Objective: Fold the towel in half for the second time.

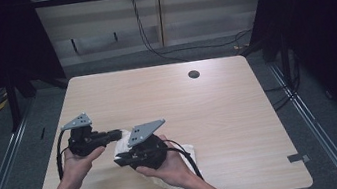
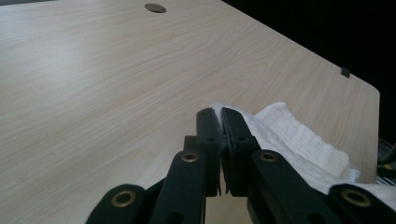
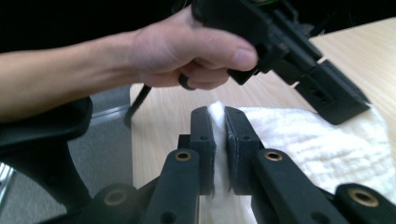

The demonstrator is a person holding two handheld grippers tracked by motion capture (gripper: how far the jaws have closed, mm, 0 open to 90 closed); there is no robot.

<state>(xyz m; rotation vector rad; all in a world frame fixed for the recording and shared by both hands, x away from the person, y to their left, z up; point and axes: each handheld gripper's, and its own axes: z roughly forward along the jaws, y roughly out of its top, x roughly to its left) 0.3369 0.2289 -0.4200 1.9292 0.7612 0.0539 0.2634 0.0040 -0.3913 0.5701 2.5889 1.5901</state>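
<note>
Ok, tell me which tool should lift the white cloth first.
Probably the right tool: a fold of the white cloth stands plainly between its jaws. The left tool is shut at the cloth's edge, its hold less clear.

no readable text, labels or numbers (anywhere)

We look down on a light wooden table (image 1: 219,112) with a small dark round hole (image 1: 194,74) near its far edge. Two forearms come in from the bottom. Our left hand (image 1: 77,164) holds the left gripper (image 1: 117,133), which points rightward; our right hand (image 1: 167,168) holds the right gripper (image 1: 118,158), which points leftward. Each carries a grey three-cornered plate on top. Between and beneath them lies a white cloth (image 1: 177,166), bunched near the table's front edge, and both grippers' tips meet it. Whether the jaws are closed cannot be made out from here. Grey floor and dark cables lie beyond the table.
</note>
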